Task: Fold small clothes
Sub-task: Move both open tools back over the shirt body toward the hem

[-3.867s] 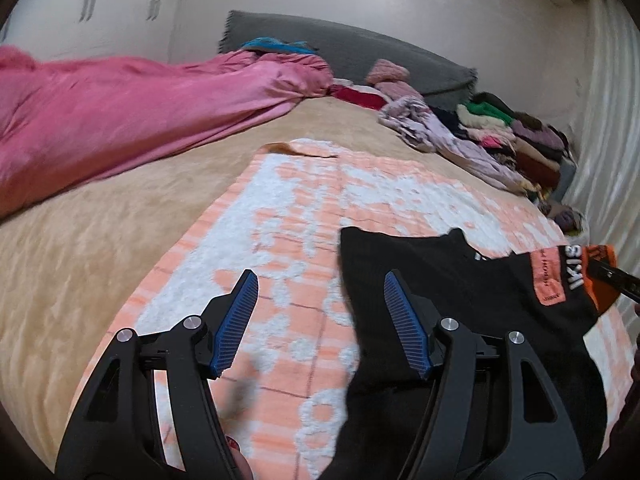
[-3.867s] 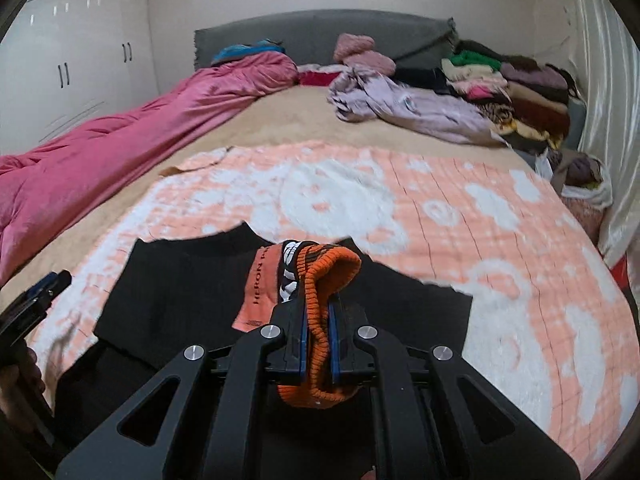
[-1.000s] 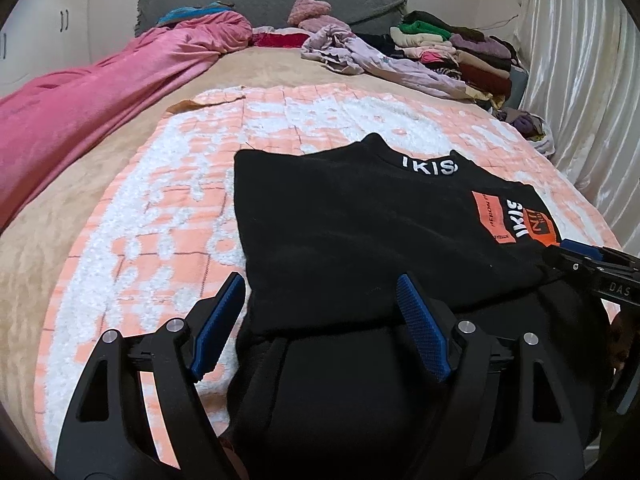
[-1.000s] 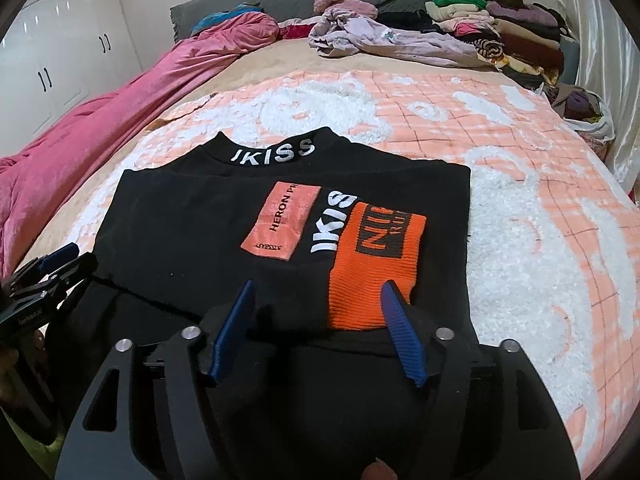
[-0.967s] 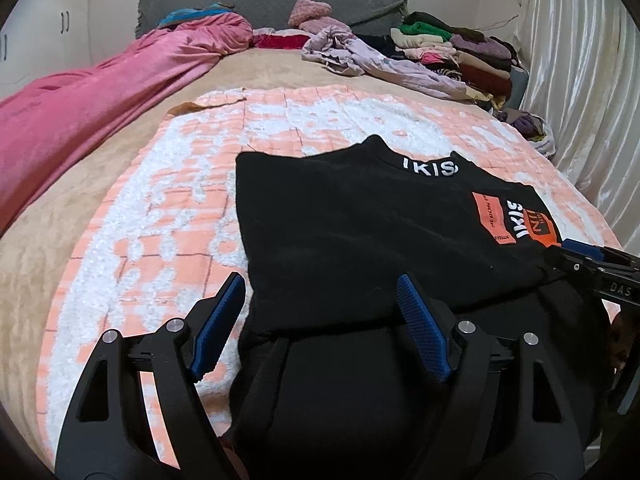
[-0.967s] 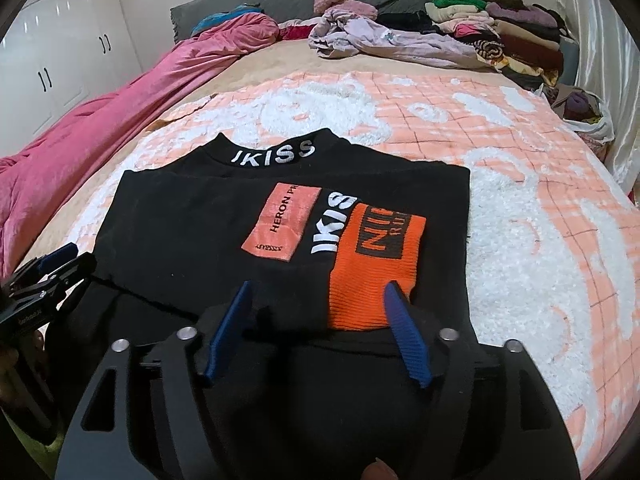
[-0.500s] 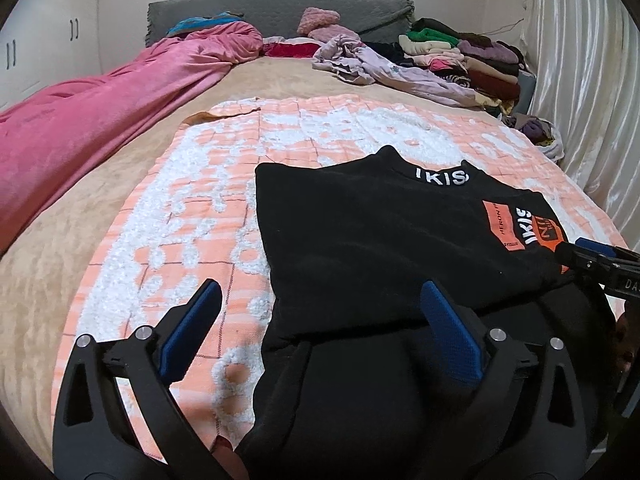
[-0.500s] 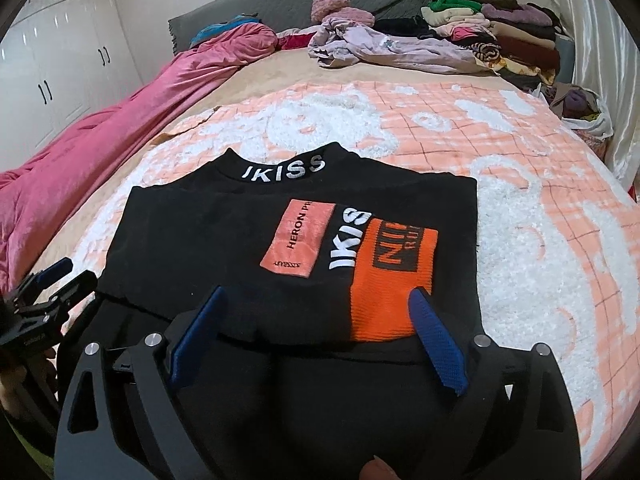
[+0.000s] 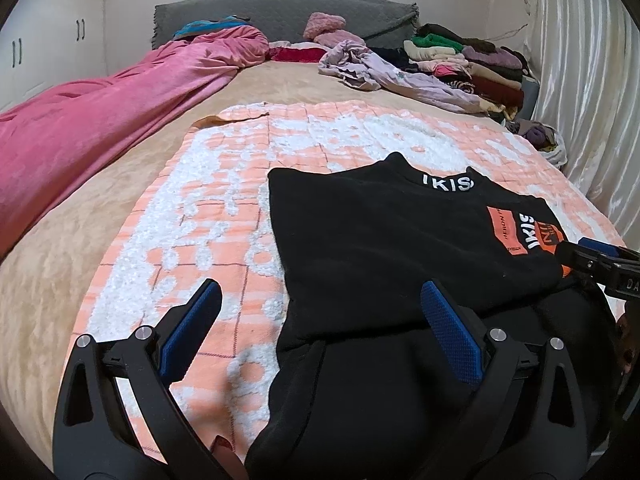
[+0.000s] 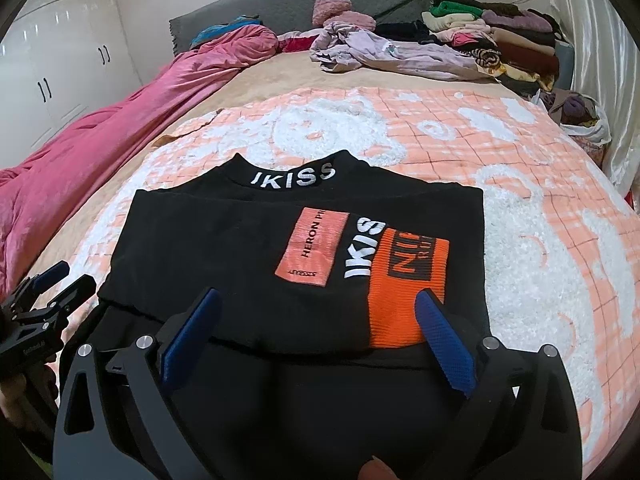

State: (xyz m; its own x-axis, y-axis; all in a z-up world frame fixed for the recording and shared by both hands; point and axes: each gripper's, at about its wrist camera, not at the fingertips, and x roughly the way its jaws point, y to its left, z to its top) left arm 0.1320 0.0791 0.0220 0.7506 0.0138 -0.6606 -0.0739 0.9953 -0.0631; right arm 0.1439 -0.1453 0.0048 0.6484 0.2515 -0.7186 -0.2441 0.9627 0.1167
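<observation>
Lying folded on orange-white blanket [image 10: 460,128], black sweater [image 10: 240,248] covers near end of beige bed [image 9: 80,216]. Left gripper [image 9: 320,300] wide open, empty. Right gripper [image 10: 316,308] still opening slightly, empty. Pink duvet [image 9: 100,120] left, clothes pile [image 10: 500,36] by grey headboard [image 9: 280,8], white wardrobe [image 10: 60,64].

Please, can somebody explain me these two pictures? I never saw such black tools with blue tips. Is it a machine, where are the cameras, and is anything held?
It is no machine. A person holds hand tongs, one in each hand, and each carries a wide-angle camera that looks along its two fingers. One picture is from the left tongs, the other from the right tongs. Each view also shows the other tongs at its edge. On the bed lies a peach blanket, and on it a black sweater, partly folded, with an orange cuff on top. Both tongs stand open above the sweater and hold nothing. Behind are a pink quilt and a clothes pile.
</observation>
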